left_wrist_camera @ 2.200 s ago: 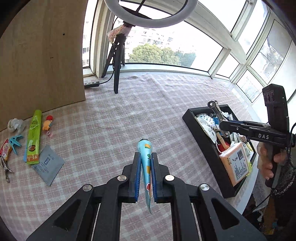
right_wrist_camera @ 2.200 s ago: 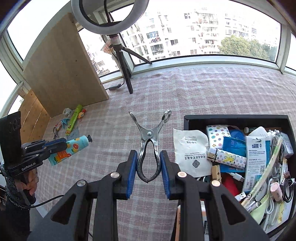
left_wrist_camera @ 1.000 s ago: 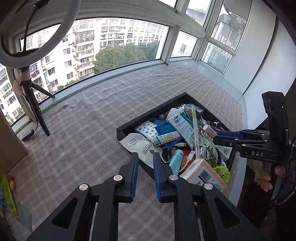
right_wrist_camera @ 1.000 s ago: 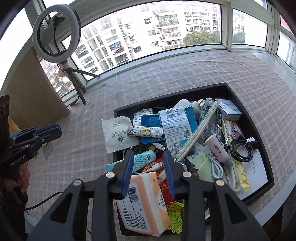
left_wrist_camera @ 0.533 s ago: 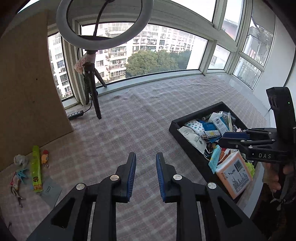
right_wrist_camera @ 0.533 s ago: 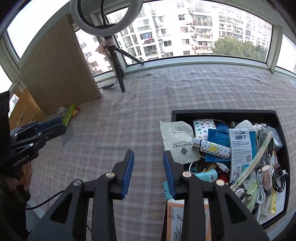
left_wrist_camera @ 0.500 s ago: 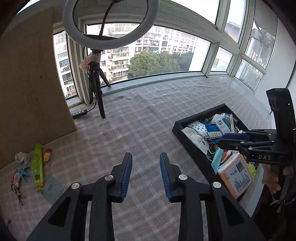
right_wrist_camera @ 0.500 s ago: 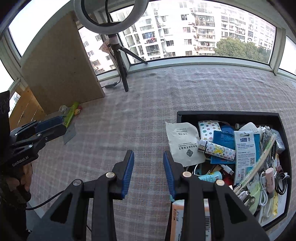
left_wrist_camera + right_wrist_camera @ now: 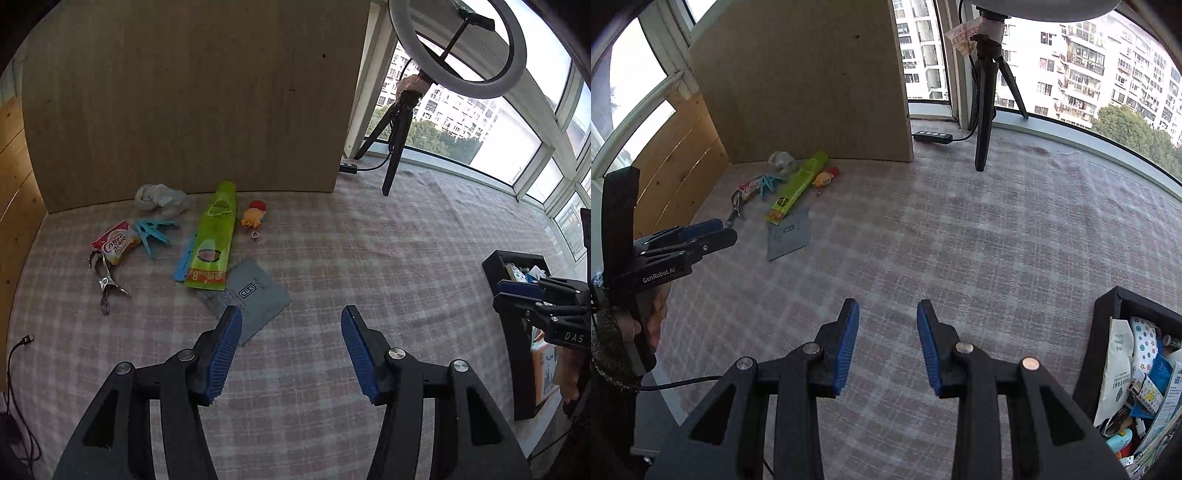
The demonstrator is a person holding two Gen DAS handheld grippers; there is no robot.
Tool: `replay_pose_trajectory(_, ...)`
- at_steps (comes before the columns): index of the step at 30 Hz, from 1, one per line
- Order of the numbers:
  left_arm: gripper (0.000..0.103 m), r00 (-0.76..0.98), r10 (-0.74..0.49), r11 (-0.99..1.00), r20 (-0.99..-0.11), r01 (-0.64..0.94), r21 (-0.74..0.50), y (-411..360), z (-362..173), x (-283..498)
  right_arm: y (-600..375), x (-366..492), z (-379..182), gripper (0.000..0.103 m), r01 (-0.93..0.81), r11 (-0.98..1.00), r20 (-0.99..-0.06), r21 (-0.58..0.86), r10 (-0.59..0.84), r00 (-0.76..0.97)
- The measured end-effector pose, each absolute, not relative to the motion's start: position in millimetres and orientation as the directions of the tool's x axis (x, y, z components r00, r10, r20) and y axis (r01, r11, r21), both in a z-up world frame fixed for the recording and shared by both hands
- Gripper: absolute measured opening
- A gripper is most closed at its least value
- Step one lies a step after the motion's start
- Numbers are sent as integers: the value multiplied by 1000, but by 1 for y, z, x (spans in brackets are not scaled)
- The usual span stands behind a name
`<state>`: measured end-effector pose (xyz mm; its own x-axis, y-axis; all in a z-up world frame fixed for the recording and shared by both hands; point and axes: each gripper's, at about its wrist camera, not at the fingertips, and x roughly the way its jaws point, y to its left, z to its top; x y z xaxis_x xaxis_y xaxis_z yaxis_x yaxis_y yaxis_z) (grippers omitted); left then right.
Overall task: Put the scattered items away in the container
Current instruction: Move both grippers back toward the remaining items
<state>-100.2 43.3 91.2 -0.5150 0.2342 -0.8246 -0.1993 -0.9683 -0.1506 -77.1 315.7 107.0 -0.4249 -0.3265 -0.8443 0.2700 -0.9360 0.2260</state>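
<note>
Checked cloth (image 9: 369, 258) lies under both: left gripper (image 9: 291, 332) jaws spread empty near grey pouch (image 9: 251, 299); right gripper (image 9: 886, 332) jaws parted, empty.

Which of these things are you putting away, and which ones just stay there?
Putting away: green pouch, grey packet, blue clips, coffee sachet, metal clamp, toy figure, into the black container.

Staying: ring light, tripod, wooden board.

Both wrist views angled down over checked cloth (image 9: 332, 258), sharing scattered items, left nearer
</note>
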Motion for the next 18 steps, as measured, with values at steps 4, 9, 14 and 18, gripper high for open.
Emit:
replay_pose_trajectory(4, 53, -519, 187, -982, -834, -107, -153, -4, 80, -115, 287, -106, 100, 32, 295, -927, -844, 232, -342, -412)
replay_pose_trajectory(9, 46, -514, 189, -977, -837, -12, -213, -49, 64, -139, 254, -147, 89, 32, 295, -919, -846, 260, -364, -389)
replay_pose_trajectory(14, 35, -500, 206, -974, -841, -27, -223, -56, 52, -171, 220, -184, 75, 32, 309, -907, -851, 285, -388, -353)
replay_pose_trajectory(18, 32, -530, 158, -983, -833, -8, -181, -74, 56, -174, 206, -197, 69, 32, 333, -899, -852, 285, -397, -341)
